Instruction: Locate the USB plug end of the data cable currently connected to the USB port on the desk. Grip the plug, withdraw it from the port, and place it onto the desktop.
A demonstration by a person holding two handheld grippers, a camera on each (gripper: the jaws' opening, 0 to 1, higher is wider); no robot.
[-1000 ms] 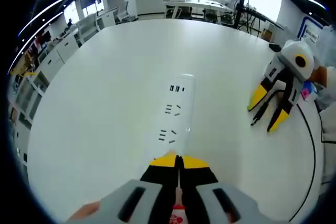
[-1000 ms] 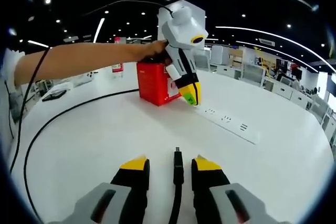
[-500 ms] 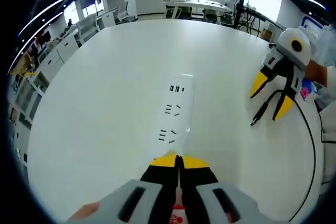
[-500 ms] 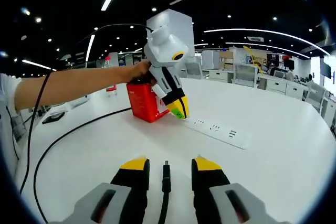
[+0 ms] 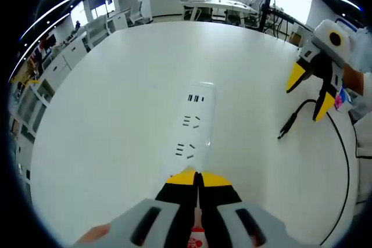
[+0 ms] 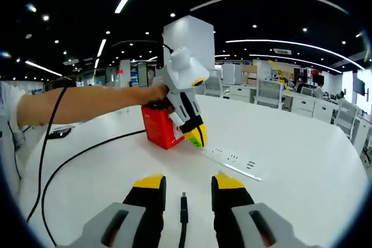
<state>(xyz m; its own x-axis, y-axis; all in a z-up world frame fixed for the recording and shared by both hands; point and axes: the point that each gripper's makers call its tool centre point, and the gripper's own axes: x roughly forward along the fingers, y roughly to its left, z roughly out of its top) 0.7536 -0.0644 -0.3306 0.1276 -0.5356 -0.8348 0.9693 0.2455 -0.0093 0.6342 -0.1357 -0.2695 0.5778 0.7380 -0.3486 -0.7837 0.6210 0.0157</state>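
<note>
The black USB plug [image 5: 286, 126] lies loose on the white desk [image 5: 116, 114], its black cable [image 5: 344, 161] trailing off to the right. My right gripper [image 5: 310, 89] hovers above the plug, open, with nothing between its yellow tips. In the right gripper view the plug [image 6: 183, 206] lies on the desk between and below the open jaws of the right gripper [image 6: 187, 183]. The white power strip [image 5: 195, 123] stretches away from my left gripper [image 5: 197, 177], which is shut at the strip's near end. The left gripper [image 6: 198, 137] shows again in the right gripper view, tips down by the power strip [image 6: 232, 160].
A red box [image 6: 158, 129] stands behind the left gripper, beside the strip's end. A person's bare arm [image 6: 81, 100] reaches in from the left. A black cable [image 6: 75, 156] curves across the desk [image 6: 302, 166] at the left. Office desks and chairs stand in the background.
My right gripper has lifted up and away from the plug, which stays lying on the desk. The left gripper has not moved.
</note>
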